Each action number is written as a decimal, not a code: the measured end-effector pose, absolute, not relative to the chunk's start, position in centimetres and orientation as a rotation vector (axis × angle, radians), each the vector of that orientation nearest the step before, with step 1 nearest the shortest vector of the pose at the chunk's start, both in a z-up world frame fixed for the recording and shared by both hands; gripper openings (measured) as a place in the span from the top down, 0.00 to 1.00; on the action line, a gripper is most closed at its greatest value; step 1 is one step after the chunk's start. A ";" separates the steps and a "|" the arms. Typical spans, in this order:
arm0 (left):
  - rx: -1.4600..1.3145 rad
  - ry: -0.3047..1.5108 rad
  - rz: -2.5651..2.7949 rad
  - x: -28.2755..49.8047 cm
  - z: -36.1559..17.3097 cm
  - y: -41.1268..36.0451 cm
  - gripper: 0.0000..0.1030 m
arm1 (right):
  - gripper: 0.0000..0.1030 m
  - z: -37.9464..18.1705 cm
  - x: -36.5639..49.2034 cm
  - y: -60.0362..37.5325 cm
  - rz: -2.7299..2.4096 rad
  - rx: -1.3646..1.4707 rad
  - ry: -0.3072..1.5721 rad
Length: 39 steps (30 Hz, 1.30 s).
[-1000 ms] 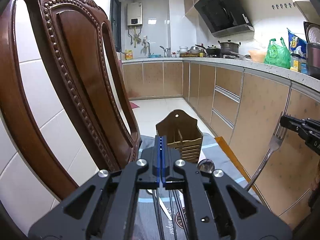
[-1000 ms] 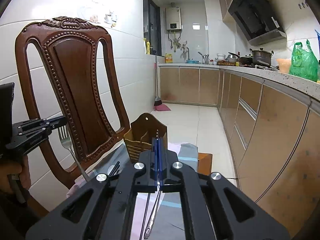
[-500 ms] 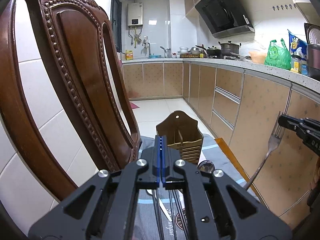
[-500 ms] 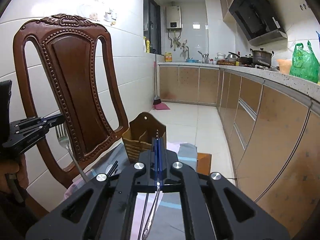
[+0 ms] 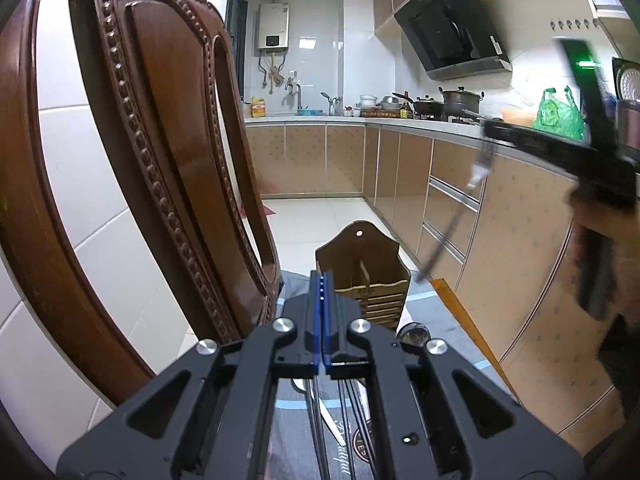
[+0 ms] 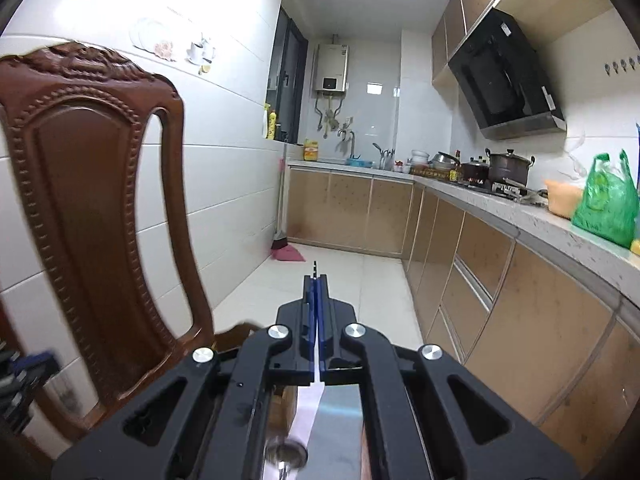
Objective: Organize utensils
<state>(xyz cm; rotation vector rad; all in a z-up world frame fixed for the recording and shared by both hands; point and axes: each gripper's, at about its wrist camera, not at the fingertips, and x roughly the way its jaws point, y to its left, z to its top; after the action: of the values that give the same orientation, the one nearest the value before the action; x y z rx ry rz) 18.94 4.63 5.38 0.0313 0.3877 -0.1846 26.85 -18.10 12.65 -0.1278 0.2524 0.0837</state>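
Wooden holder (image 5: 362,276) sitting empty; my right gripper (image 5: 490,130) is carrying one fork (image 5: 452,216) toward it, my left gripper (image 5: 322,280) pinched closed; spoon (image 5: 414,334), chopsticks (image 5: 356,404) remaining.

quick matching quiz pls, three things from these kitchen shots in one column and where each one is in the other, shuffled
Things:
1. metal fork
2. green plastic bag
3. brown wooden utensil holder

Places:
a. standing on the grey cloth
b. in the air, gripped by the right gripper
c. on the speckled stone countertop

Pairs: 1-b, 2-c, 3-a
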 end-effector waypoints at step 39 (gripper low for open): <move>0.061 0.380 -0.100 20.4 5.0 4.8 0.99 | 0.03 1.4 14.1 -25.7 0.043 0.210 0.381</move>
<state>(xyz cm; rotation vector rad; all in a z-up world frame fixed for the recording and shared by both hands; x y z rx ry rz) 20.36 4.84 4.98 0.0607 0.3796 -0.1000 14.08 -25.73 1.38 0.2098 0.3808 0.0426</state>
